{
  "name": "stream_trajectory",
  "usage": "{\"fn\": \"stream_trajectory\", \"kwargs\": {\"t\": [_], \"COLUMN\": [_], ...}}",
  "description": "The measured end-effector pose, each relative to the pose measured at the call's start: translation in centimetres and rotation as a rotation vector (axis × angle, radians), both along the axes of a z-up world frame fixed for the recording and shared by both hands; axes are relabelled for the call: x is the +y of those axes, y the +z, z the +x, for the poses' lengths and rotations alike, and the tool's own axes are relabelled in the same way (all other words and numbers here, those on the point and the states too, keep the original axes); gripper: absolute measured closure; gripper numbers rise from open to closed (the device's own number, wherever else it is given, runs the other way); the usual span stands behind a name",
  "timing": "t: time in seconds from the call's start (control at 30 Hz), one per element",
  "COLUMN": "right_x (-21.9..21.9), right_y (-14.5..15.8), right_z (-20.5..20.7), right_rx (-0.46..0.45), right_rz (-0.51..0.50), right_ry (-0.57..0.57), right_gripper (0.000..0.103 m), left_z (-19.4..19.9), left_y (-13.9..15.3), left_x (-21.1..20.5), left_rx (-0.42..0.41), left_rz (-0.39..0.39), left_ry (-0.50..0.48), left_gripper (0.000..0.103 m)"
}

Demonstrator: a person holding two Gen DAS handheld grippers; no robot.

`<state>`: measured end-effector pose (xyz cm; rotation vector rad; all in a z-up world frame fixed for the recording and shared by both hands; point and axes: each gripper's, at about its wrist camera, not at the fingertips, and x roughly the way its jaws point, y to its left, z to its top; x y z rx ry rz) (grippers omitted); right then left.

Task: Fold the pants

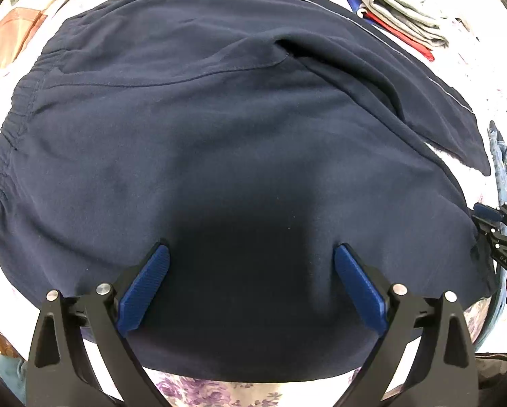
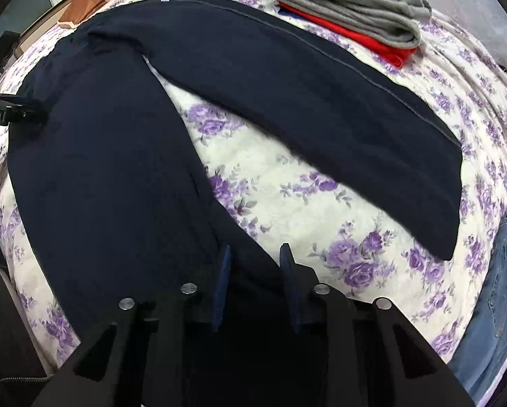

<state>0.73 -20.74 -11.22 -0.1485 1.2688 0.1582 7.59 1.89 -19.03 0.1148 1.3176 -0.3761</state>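
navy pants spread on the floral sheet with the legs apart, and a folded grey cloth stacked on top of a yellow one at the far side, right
Nearly. The navy pants do lie on the floral sheet with legs apart, and the folded grey cloth is at the far side, but the cloth beneath it is red, not yellow. The right wrist view shows this.

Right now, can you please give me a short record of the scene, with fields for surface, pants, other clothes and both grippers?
surface: floral bedsheet
pants: navy pants, spread flat, legs apart in a V
other clothes: grey and red folded stack beyond the pants; jeans at the right edge
left gripper: jaws wide open over the pants
right gripper: jaws narrowed, near leg's fabric between them; grip unclear
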Motion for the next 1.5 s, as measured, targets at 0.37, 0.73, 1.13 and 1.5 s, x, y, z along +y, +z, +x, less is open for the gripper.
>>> {"fn": "stream_trajectory", "kwargs": {"t": [0.37, 0.73, 1.13, 1.5], "right_x": [0.4, -4.5, -8.0, -8.2], "right_y": [-0.6, 1.4, 3.1, 2.0], "right_z": [0.1, 2.0, -2.7, -7.2], "right_rx": [0.032, -0.037, -0.07, -0.035], "right_rz": [-0.009, 0.153, 0.224, 0.091], "right_ry": [0.05, -0.144, -0.234, -0.322], "right_gripper": [0.071, 0.098, 0.065, 0.034], "left_z": [-0.9, -0.9, -0.7, 1.5], "left_y": [-0.1, 1.1, 1.2, 1.6], "left_x": [0.8, 1.0, 2.4, 5.1], "left_rx": [-0.003, -0.008, -0.02, -0.068], "left_rz": [0.025, -0.015, 0.008, 0.129], "left_ry": [-0.011, 0.004, 0.016, 0.011], "left_gripper": [0.007, 0.006, 0.006, 0.006]}}
